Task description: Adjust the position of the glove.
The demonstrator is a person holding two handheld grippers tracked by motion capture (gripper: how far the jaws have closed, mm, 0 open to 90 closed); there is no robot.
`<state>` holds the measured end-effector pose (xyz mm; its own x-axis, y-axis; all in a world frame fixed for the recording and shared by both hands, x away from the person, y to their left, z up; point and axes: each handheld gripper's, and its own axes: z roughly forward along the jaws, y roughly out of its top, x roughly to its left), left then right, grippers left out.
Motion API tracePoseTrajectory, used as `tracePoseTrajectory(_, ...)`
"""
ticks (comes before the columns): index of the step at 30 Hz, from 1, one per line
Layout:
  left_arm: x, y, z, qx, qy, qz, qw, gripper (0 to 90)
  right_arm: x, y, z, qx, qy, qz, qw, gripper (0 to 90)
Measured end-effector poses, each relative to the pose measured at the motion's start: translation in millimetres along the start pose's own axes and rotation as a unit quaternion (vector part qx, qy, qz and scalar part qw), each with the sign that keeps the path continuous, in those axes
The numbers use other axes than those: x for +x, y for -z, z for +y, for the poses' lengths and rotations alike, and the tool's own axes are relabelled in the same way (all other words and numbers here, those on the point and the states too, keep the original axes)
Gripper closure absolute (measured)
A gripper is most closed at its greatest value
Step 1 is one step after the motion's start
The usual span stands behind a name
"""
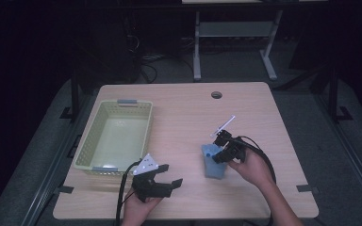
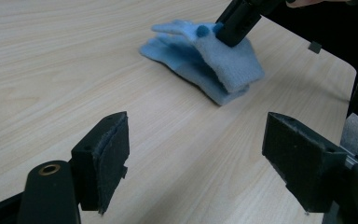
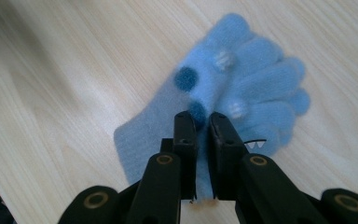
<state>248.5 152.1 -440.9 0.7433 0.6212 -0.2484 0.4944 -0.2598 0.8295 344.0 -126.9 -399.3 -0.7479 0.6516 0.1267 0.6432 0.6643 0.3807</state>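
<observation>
Right gripper (image 3: 203,122) has its jaws clenched on a fold of the blue glove (image 3: 223,93) lying on the surface (image 1: 179,113); left gripper (image 2: 196,154) rests nearby, jaws released.

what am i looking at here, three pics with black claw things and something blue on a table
A person sits at a wooden table holding a black two-jaw claw in each hand. One picture looks down from above; the other two come from cameras riding on each claw. The right claw is pinched shut on a fold of the light blue gloves, which lie in a pile on the table. The left claw waits nearby, jaws wide open and holding nothing. A pale green basket sits to the left with nothing in it.
</observation>
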Motion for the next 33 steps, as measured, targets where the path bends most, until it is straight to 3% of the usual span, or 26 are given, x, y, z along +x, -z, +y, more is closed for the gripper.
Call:
tracePoseTrajectory(5, 0.4, 1.1, 0.8, -0.002, -0.002, 0.000, 1.0000, 22.5, -2.1, -8.3, 2.7, 0.017, -0.004, -0.014, 0.9997, 81.9)
tracePoseTrajectory(16, 1.5, 1.3, 0.5, -0.003, 0.003, -0.001, 1.0000, 22.5, -6.4, -23.3, 1.1, 0.027, -0.011, -0.013, 0.9995, 80.4)
tracePoseTrajectory(17, 1.3, 0.9, 0.3, -0.002, 0.003, -0.001, 1.0000, 22.5, -6.8, -23.4, 0.9, 0.026, -0.013, -0.012, 0.9995, 79.1)
tracePoseTrajectory(20, 1.7, 0.0, -0.6, -0.001, 0.007, -0.002, 1.0000, 22.5, -9.6, -21.3, 0.0, 0.018, -0.023, -0.008, 0.9995, 62.0)
tracePoseTrajectory(22, 1.6, -0.1, -0.5, -0.001, 0.006, -0.001, 1.0000, 22.5, -12.4, -17.1, -0.7, 0.002, -0.029, 0.010, 0.9995, 56.4)
tracePoseTrajectory(24, 1.1, -0.3, -0.3, -0.001, 0.005, -0.004, 1.0000, 23.8, -13.2, -12.9, -1.7, -0.010, -0.034, 0.007, 0.9993, 59.2)
tracePoseTrajectory(25, 1.0, -0.4, -0.2, -0.001, 0.002, -0.005, 1.0000, 24.1, -12.0, -11.7, -2.9, -0.016, -0.034, 0.001, 0.9993, 67.9)
tracePoseTrajectory(27, 0.2, -1.5, -0.8, -0.001, 0.004, -0.005, 1.0000, 24.1, -10.2, -12.4, -3.6, -0.021, -0.027, -0.007, 0.9994, 73.8)
tracePoseTrajectory(33, -0.3, -1.1, -1.1, 0.000, 0.004, -0.010, 0.9999, 26.3, -8.8, -23.2, -2.5, -0.024, -0.029, 0.008, 0.9993, 76.4)
